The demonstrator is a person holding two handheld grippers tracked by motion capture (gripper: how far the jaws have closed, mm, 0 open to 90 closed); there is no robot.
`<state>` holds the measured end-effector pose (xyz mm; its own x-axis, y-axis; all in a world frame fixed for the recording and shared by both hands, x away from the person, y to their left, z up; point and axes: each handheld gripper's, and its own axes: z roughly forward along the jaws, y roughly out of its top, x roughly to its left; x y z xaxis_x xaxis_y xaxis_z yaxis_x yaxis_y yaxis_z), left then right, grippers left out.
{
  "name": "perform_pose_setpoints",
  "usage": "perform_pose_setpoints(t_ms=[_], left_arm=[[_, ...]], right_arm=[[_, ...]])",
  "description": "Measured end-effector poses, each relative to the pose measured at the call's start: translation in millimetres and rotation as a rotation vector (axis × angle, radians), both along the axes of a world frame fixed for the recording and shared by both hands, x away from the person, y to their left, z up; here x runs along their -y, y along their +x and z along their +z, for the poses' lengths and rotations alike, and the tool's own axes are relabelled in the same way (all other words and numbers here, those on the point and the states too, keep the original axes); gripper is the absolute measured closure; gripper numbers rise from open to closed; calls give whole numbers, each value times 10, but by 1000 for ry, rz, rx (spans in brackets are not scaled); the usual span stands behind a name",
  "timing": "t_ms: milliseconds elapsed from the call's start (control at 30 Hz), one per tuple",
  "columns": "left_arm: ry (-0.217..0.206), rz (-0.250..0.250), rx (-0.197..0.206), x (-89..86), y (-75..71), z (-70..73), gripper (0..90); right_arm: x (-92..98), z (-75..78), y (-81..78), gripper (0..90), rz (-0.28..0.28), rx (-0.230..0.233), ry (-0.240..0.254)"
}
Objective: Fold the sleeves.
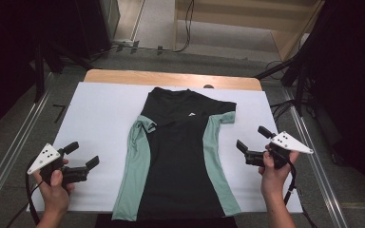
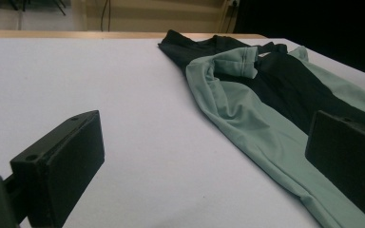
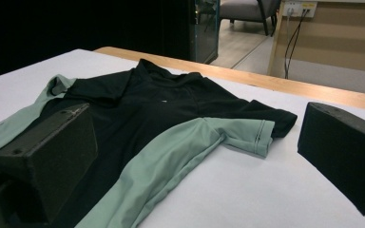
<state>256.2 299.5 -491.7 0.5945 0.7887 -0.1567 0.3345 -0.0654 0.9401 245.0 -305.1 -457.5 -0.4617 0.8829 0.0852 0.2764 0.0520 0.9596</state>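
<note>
Black-and-green sports shirt (image 1: pixel 180 156) lay flat mid-table, both grippers held wide apart beside it.

Spread front-up on the white table cover (image 1: pixel 100 118), collar toward the far wooden edge (image 1: pixel 171 77), hem at the near edge, green side panels (image 1: pixel 135 166) running down each flank. Left gripper (image 1: pixel 83 154) held over bare cover just off the shirt's left side, jaws spread, nothing between them. Right gripper (image 1: pixel 253 137) held likewise off the shirt's right side near the short sleeve (image 3: pixel 252 133), jaws spread and empty, touching no cloth.
</note>
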Motion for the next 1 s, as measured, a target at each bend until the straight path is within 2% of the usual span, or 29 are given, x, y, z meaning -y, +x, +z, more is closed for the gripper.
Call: perform_pose_setpoints(t_ms=[200, 1000], left_arm=[[11, -4, 0, 11, 5, -9, 0], [-2, -5, -7, 2, 11, -18, 0]], right_arm=[[-16, 48, 85, 0, -1, -13, -10], [-129, 184, 521, 0, 7, -47, -21]])
